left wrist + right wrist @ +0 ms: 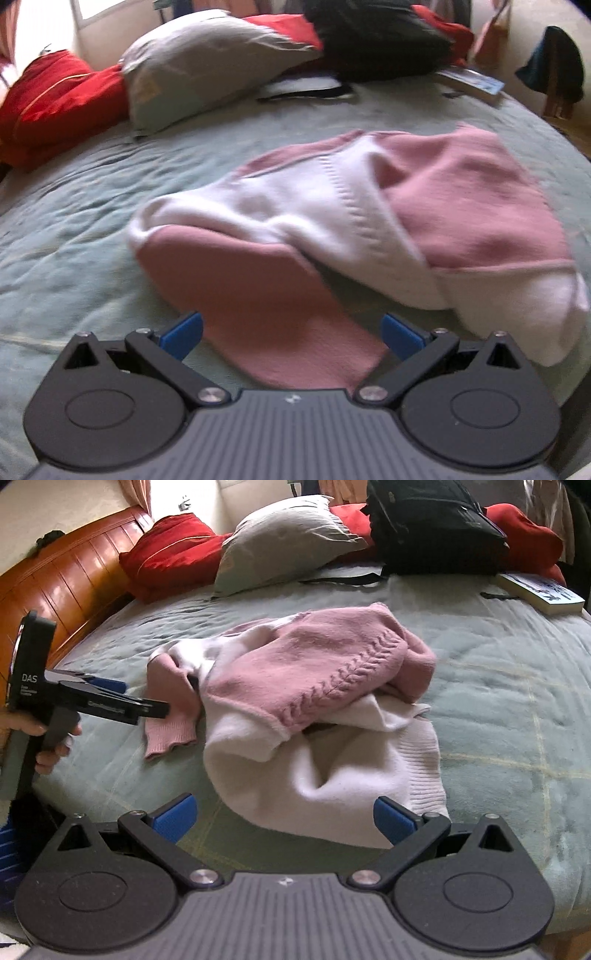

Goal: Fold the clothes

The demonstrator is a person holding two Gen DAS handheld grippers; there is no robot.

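Observation:
A pink and white knitted sweater (369,206) lies crumpled in the middle of the pale green bedspread (74,221). My left gripper (291,336) is open, and the sweater's pink sleeve (273,317) lies between its blue pads, untouched by either. In the right wrist view a hand holds the left gripper (140,705) low over the sleeve's ribbed cuff (170,734). My right gripper (284,818) is open too, at the near edge of the sweater (314,672), with the white hem (332,786) just ahead of its fingers.
A grey pillow (280,539), red cushions (173,550) and a black bag (432,528) line the far side of the bed. A book (539,592) lies at the far right. The wooden headboard (66,583) rises on the left.

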